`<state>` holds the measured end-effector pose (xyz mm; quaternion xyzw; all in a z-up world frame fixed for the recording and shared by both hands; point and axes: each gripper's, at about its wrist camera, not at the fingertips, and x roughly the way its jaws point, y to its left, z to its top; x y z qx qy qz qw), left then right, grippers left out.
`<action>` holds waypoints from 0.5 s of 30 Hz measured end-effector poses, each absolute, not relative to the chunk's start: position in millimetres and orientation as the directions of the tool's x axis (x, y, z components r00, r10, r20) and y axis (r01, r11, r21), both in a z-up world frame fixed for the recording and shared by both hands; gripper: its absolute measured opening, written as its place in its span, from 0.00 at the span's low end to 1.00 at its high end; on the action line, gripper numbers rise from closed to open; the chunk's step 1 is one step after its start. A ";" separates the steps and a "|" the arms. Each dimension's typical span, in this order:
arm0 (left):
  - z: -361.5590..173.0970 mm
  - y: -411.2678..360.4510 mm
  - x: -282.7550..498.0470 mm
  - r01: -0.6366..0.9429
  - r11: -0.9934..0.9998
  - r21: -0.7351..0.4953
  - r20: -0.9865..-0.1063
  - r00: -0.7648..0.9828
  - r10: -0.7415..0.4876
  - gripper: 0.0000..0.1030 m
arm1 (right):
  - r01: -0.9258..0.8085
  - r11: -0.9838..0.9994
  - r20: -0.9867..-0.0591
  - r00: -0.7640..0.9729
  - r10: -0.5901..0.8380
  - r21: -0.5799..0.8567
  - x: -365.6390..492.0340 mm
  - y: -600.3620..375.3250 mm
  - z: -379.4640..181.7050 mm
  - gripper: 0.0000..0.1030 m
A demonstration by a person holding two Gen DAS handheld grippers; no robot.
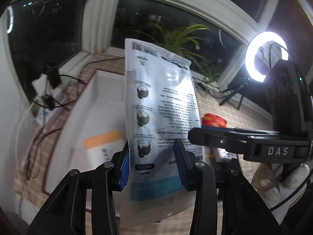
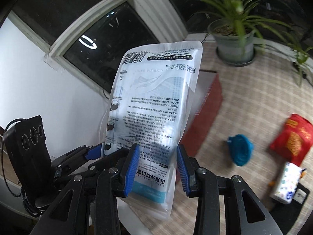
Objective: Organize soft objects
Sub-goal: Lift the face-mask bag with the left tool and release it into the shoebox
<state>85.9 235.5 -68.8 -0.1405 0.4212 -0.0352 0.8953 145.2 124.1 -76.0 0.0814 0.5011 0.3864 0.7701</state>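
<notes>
The left gripper (image 1: 151, 163) is seen partly closed on the lower part of a pack of face masks (image 1: 162, 105), its blue pads pressed against the two edges of the pack. The right gripper (image 2: 158, 168) is closed to much the same width on the same pack of face masks (image 2: 154, 105), which is thus held upright between both tools, clear of the table, with its barcode end uppermost. In the left wrist view the right gripper's body is visible just beside the pack, on the right.

Behind and below the pack an open box (image 1: 101, 105) with a white inside and a red outer wall is seen on the checked tablecloth (image 2: 254, 105). No soft item can be made out in the visible part of the box; part of it is hidden by the pack.

Further out, a blue crumpled thing (image 2: 241, 149), a red packet (image 2: 291, 139) and a small pack of tissues (image 2: 285, 184) are left lying on the tablecloth, well apart from the box.

The task is judged to be at an early stage: one item is in transit, apparently toward the box, and at least three remain to be collected.
</notes>
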 end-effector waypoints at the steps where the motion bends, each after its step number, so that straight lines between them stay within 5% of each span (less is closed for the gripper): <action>1: -69.0 243.3 85.4 -0.063 0.958 -0.278 -0.746 0.642 -0.174 0.38 | -0.512 0.685 -0.709 0.189 0.679 0.519 146.7 131.5 -78.0 0.34; 15: -86.5 289.9 93.5 -0.145 0.967 -0.210 -0.777 0.625 -0.075 0.38 | -0.501 0.665 -0.726 0.100 0.680 0.554 145.2 173.6 -103.8 0.34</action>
